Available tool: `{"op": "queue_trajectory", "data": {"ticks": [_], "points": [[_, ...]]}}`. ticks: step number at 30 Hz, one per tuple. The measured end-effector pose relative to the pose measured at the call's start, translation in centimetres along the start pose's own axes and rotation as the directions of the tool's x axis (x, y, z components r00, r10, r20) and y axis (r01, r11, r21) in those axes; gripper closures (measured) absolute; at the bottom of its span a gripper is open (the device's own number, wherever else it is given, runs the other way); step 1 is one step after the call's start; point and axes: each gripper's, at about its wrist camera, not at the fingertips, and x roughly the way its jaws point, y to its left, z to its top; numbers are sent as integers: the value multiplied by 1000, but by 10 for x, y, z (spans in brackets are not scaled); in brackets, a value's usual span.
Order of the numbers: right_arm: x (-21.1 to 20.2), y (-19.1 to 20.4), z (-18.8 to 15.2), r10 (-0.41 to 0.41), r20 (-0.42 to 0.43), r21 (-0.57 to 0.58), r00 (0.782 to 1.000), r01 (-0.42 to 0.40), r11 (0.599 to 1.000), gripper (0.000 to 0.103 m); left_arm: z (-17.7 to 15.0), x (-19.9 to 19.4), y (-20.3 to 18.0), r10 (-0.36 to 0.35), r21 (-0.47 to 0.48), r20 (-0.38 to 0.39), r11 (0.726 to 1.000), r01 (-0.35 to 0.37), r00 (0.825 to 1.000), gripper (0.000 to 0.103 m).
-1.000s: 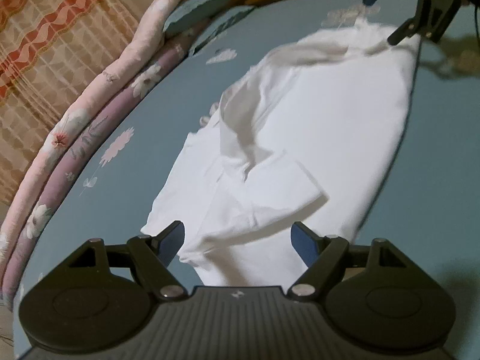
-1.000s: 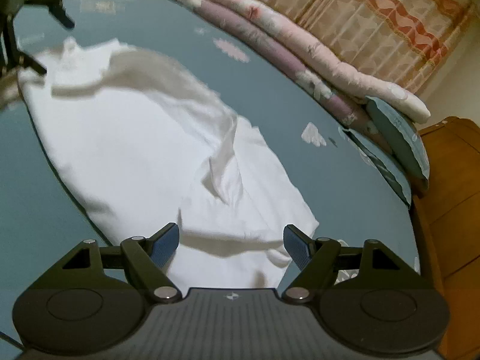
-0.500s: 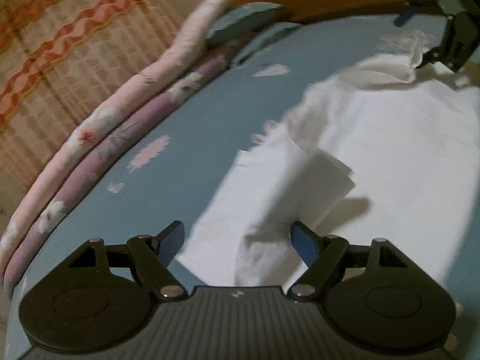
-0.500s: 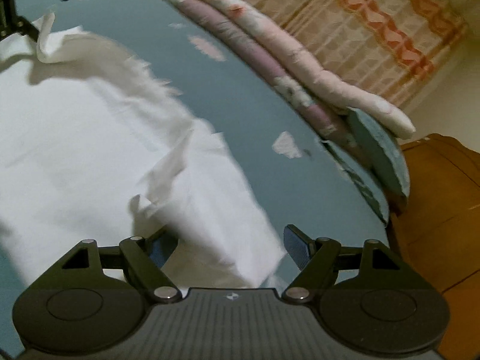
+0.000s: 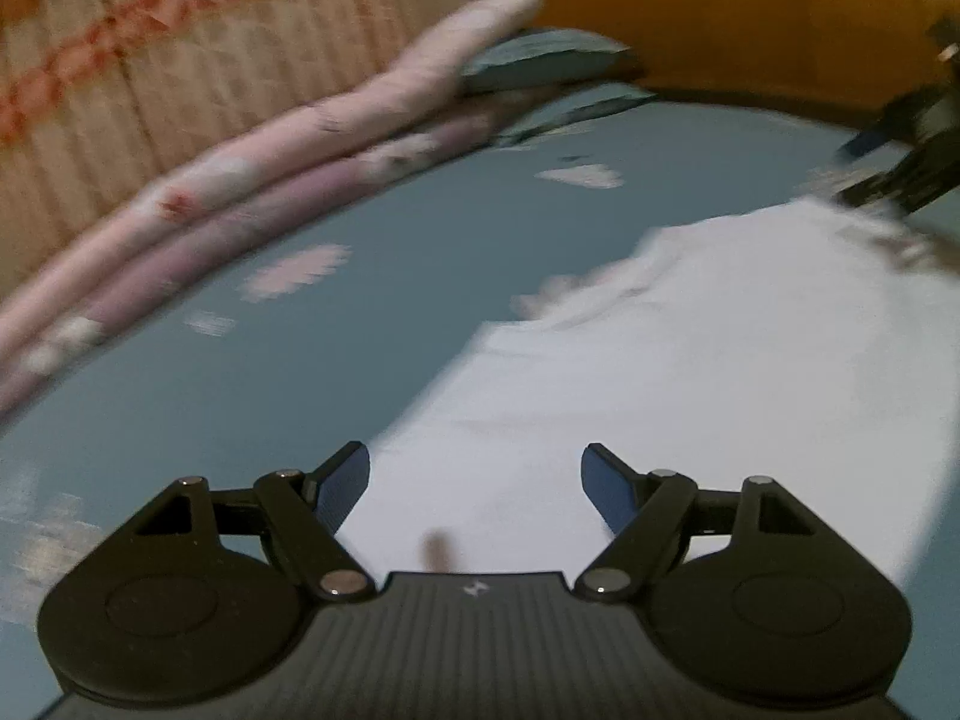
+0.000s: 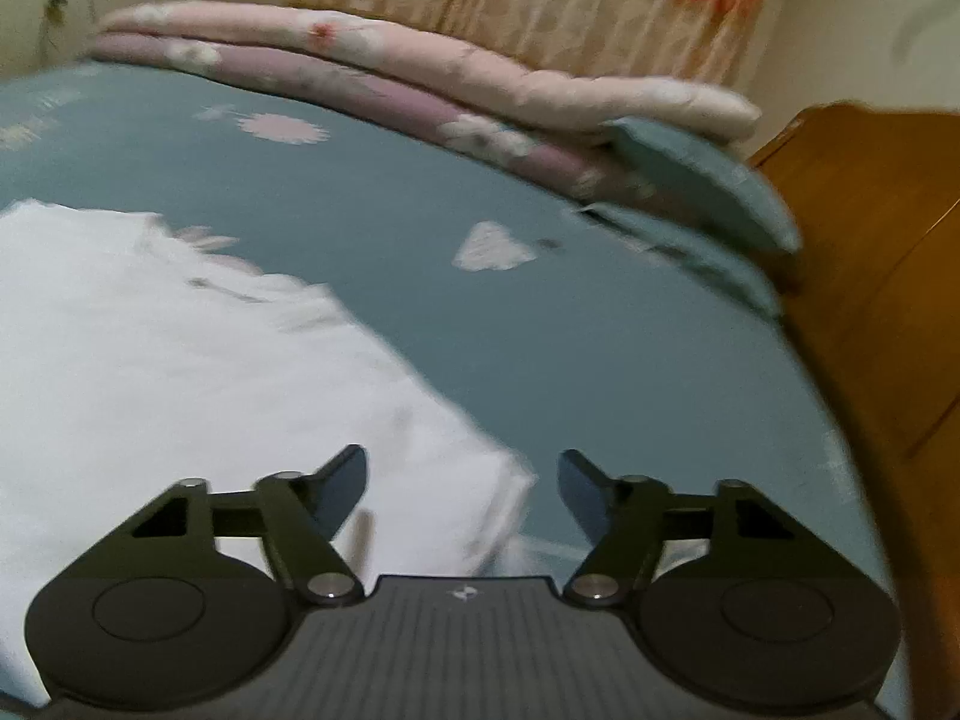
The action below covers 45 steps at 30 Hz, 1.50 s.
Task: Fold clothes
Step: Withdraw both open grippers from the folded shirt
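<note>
Both wrist views skim low — sharing the white garment (image 5: 660, 372).

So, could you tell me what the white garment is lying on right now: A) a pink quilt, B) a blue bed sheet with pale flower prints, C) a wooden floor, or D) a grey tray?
B: the garment is spread on the blue sheet, while the quilt lies apart along the bed's far edge.
</note>
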Motion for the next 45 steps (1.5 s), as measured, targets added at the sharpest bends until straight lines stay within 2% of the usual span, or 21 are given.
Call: {"op": "queue_trajectory", "data": {"ticks": [3, 6, 8, 11, 14, 16, 18, 20, 22, 24, 26, 28, 31, 34, 38, 40, 43, 45], "points": [[-3, 6, -3, 121, -11, 57, 993, -120, 991, 35, 0, 3, -9, -154, -95, 2, 984, 153, 988, 25], [1, 16, 1, 235, -11, 114, 972, -233, 966, 35, -1, 11, -11, -255, -181, 20, 950, 255, 967, 25], [8, 29, 3, 280, -19, 103, 960, -276, 955, 35, -1, 22, -13, -315, -223, 23, 923, 312, 949, 25], [29, 43, 2, 247, -76, 80, 966, -241, 967, 35, -7, 43, -15, -300, -236, -23, 929, 286, 954, 25], [44, 35, 3, 244, -52, 138, 968, -235, 962, 34, -9, 58, -9, -249, -230, -14, 944, 239, 968, 25], [53, 32, 7, 201, -55, 147, 978, -191, 970, 33, -4, 68, -4, -231, -234, -20, 947, 220, 973, 25], [65, 25, 11, 206, -65, 186, 976, -191, 964, 25, 6, 76, -3, -218, -244, -36, 948, 203, 975, 25], [73, 20, 17, 195, -73, 208, 978, -177, 962, 25, 18, 86, -5, -125, -214, -71, 971, 107, 990, 25], [71, 18, 18, 199, -71, 217, 977, -179, 960, 25, 25, 89, 1, -106, -262, -85, 962, 81, 991, 25], [60, 19, 17, 213, -62, 213, 975, -196, 957, 25, 28, 79, 4, -119, -309, -53, 946, 97, 991, 27], [49, 20, 16, 228, -52, 210, 972, -212, 954, 25, 30, 64, -2, -175, -304, -13, 938, 163, 984, 26], [38, 20, 15, 242, -43, 206, 969, -228, 951, 25, 30, 62, -16, -258, -280, 3, 927, 248, 966, 24], [26, 21, 7, 270, -48, 206, 962, -255, 945, 25, 31, 60, -38, -383, -237, 18, 896, 376, 924, 23], [26, 19, -11, 272, -71, 216, 960, -252, 943, 24, 35, 85, -47, -373, -246, -12, 901, 359, 928, 23], [22, 9, -23, 274, -56, 267, 960, -250, 931, 24, 45, 119, -33, -275, -280, -26, 925, 257, 961, 23], [18, 11, -27, 269, -47, 274, 962, -246, 930, 22, 51, 134, -23, -241, -289, -41, 932, 220, 970, 23], [15, 16, -32, 266, -34, 291, 963, -245, 925, 12, 58, 137, -21, -230, -294, -55, 934, 204, 972, 22], [15, 22, -35, 260, -28, 294, 965, -240, 925, 0, 55, 119, -22, -232, -293, -63, 934, 204, 971, 22]]}}
